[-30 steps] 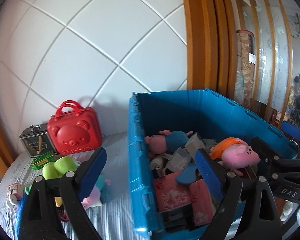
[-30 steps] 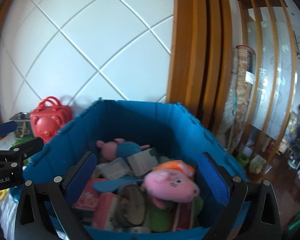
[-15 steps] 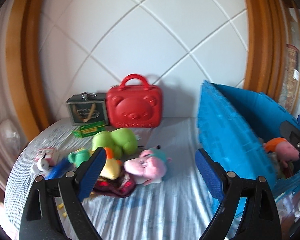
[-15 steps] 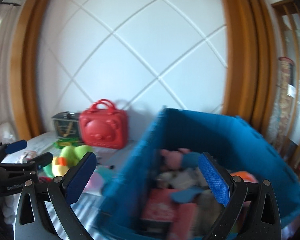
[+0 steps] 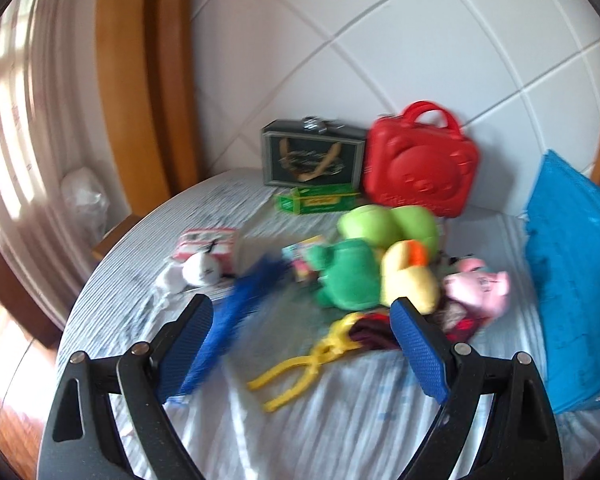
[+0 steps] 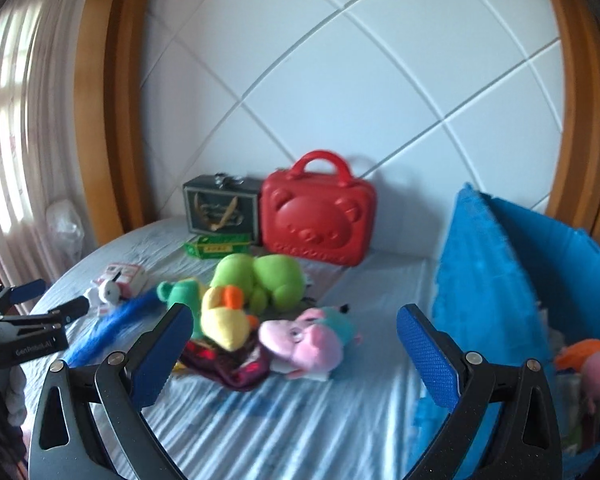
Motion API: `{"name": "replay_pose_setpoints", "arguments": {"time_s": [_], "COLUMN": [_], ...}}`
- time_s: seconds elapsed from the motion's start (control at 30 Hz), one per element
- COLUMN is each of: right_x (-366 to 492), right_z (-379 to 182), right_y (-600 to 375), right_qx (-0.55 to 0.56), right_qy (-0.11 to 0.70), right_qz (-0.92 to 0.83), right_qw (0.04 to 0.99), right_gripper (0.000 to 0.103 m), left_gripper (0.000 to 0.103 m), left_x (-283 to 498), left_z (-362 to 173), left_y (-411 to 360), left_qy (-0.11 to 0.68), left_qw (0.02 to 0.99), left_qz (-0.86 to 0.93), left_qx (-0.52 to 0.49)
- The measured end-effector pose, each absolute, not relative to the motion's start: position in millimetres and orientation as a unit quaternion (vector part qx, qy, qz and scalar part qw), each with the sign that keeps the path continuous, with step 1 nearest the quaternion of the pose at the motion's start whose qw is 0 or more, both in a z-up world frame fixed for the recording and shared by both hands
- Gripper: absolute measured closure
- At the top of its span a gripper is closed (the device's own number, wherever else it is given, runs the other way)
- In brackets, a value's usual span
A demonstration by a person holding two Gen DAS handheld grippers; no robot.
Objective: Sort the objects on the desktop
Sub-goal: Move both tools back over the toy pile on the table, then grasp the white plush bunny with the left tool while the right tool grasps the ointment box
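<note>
Both grippers are hovering over a striped cloth [image 6: 284,420], jaws spread wide and gripping nothing: the left gripper [image 5: 302,344] above yellow tongs [image 5: 320,360], the right gripper [image 6: 294,350] facing a pink pig [image 6: 308,340]. The tongs are lying flat, handles splayed; whether their tips are closed is too blurred to tell. Just beyond, a duck [image 6: 224,320], a green turtle [image 5: 348,276] and a lime plush [image 6: 260,274] are sitting heaped together. A blue bin [image 6: 496,280] is standing at the right, holding another pig [image 6: 596,364]. Farthest back, a red case [image 6: 318,216] and a dark box [image 6: 220,208] are leaning against the wall.
</note>
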State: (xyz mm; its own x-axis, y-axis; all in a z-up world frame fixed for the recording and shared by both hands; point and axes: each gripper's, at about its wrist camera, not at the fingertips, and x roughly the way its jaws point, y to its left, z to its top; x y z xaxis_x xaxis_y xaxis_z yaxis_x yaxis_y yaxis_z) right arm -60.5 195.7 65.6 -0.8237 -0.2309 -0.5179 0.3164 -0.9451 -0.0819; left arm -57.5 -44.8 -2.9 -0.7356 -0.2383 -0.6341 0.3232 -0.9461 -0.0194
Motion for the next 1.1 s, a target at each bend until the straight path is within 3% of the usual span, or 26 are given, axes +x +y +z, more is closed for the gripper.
{"name": "replay_pose_setpoints", "arguments": {"time_s": [0.47, 1.1], "right_x": [-111, -188], "right_z": [-11, -76], "right_y": [48, -67], "right_qx": [0.366, 0.432], "right_qy": [0.092, 0.137], "right_qz": [-0.912, -0.872], "right_qw": [0.159, 0.184], "right_gripper": [0.000, 0.000], "left_gripper": [0.012, 0.012], "left_x": [-66, -181], "left_z": [-95, -167], "left_y": [-245, -333], "left_qy": [0.098, 0.071], "left_qw": [0.201, 0.177], "left_qz": [-0.879, -0.855], "left_qx": [0.421, 0.482]}}
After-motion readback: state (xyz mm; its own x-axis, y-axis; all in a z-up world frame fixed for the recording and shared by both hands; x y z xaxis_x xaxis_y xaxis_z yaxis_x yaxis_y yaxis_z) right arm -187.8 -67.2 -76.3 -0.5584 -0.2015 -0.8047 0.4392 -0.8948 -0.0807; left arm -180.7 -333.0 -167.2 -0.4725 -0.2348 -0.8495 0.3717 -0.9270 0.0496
